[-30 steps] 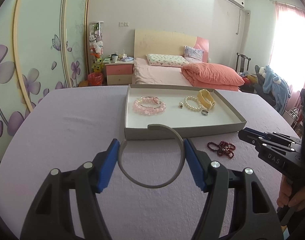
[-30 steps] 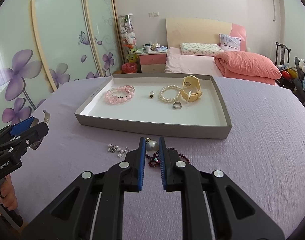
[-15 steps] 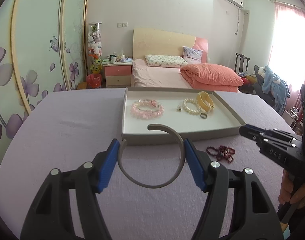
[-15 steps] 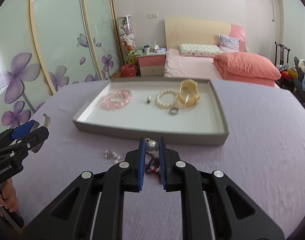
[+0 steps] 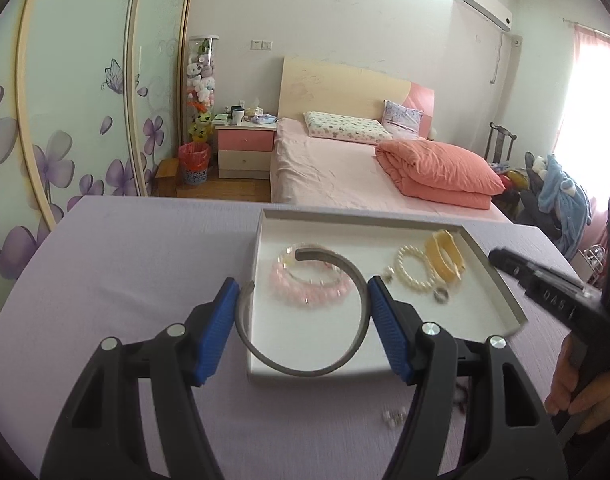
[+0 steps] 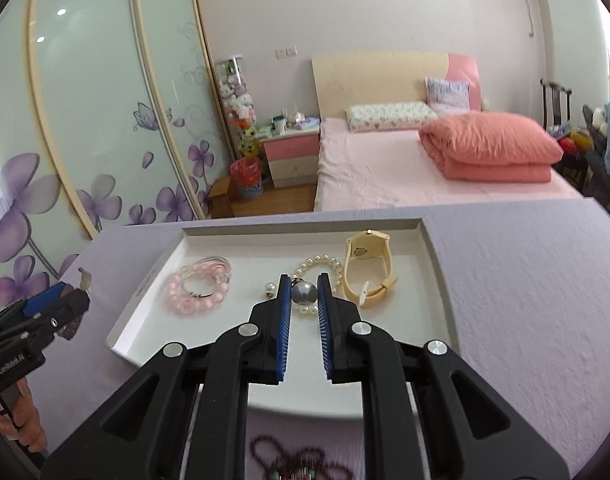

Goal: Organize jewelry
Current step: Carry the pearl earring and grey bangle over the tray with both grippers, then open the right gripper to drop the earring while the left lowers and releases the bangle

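My left gripper (image 5: 303, 294) is shut on an open grey metal bangle (image 5: 357, 280) and holds it above the near left part of the grey jewelry tray (image 5: 501, 284). My right gripper (image 6: 303, 286) is shut on a grey pearl piece (image 6: 303, 293) above the tray's middle (image 6: 145, 284). In the tray lie a pink bead bracelet (image 6: 197, 288), a white pearl bracelet (image 6: 321, 262), a cream watch (image 6: 369, 264), a small earring (image 6: 269, 289) and a silver ring (image 5: 442, 296).
The tray sits on a lilac tablecloth (image 6: 525, 280). A dark red bead bracelet (image 6: 301, 460) and small pearl earrings (image 5: 394, 416) lie on the cloth in front of the tray. A bed (image 6: 425, 160) and a wardrobe stand beyond the table.
Both grippers have moved forward from in front of the tray to above it, still holding the bangle and the pearl piece. The red bracelet now lies beneath the right gripper.
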The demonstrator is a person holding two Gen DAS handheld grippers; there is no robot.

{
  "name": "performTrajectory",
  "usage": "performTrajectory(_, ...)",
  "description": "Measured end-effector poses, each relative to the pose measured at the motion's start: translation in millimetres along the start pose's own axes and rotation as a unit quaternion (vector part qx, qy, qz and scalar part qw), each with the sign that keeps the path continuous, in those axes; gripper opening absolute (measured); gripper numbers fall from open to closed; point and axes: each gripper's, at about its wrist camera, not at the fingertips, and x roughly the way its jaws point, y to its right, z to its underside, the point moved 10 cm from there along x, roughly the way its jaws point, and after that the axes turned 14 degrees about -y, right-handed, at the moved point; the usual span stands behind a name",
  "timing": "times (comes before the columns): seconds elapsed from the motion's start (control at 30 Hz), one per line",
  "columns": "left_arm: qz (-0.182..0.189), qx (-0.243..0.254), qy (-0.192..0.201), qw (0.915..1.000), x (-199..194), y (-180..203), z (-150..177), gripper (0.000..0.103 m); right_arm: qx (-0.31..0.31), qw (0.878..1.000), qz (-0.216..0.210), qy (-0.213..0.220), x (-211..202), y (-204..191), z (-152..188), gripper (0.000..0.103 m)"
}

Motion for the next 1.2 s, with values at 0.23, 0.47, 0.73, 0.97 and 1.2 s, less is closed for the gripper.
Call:
performTrajectory(0.23,0.014,0.004,-0.014,0.9998,36.1,9.9,-20.3,0.065,-0.009,1.000,0.016,-0.022,33.7,6.4,3.8,0.014)
performTrajectory(0.47,0.022,0.009,-0.025,0.9994,60.6,18.3,-26.5,0.065,-0.016,0.999,0.025,-0.023,39.5,6.8,3.5,0.014)
performTrajectory(0.73,0.024,0.016,-0.030,0.9991,71.4,23.0,-27.0,0.065,-0.010,0.999,0.025,-0.018,37.5,10.6,3.2,0.037)
performTrajectory(0.97,0.024,0.022,-0.036,0.9988,79.2,28.3,-28.8,0.065,-0.005,0.999,0.031,-0.020,32.1,16.6,3.4,0.038)
performTrajectory(1.2,0.016,0.023,-0.060,0.9978,99.5,32.1,-29.3,0.065,0.015,0.999,0.028,-0.014,30.4,29.7,4.4,0.038)
